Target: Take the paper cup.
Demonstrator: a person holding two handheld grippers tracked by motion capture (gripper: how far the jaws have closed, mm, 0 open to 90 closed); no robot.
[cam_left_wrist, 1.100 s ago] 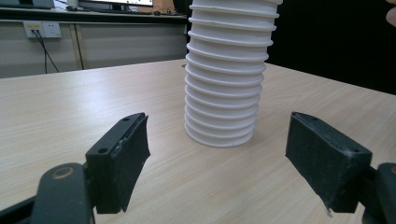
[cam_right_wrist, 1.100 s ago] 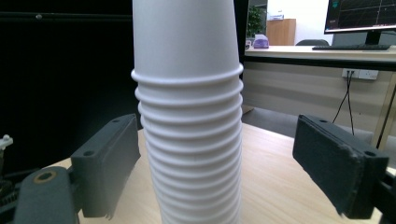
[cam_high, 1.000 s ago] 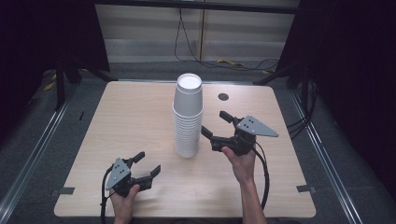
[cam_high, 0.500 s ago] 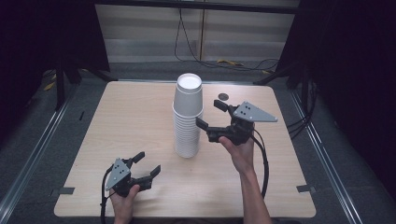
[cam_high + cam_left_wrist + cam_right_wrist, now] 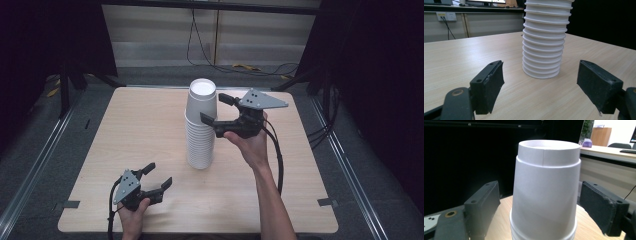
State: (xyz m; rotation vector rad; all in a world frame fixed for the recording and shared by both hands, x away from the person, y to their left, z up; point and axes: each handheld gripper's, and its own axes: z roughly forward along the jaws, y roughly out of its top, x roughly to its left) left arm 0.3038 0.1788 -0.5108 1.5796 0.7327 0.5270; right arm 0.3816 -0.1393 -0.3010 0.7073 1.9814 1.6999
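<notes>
High view, stack: we see the stack of white paper cups (image 5: 201, 127) standing upside down near the middle of the wooden surface (image 5: 125, 130), its top cup (image 5: 202, 97) the highest point.
High view, right gripper: our right gripper (image 5: 218, 108) is held level at the top of the stack, on the stack's right, jaws spread with one to each side of the top cup and not pressing it.
High view, left gripper: our left gripper (image 5: 157, 175) rests low on the surface, to the near left of the stack and well apart from it.
Left gripper view: we look along the surface at the foot of the stack; the jaws stand apart with nothing between them, and the stack sits beyond them.
Right gripper view: the top cup fills the gap between our two pads (image 5: 487, 200); a little space shows on each side, so the jaws are open around it, not gripping.
Step in hand: we judge it to be taking the top cup off the stack.
Doing it well: we should close just above the seam with the next cup, squeeze lightly so the thin wall does not buckle, then lift straight up; if the cups below rise with it, our left gripper could steady the stack.
</notes>
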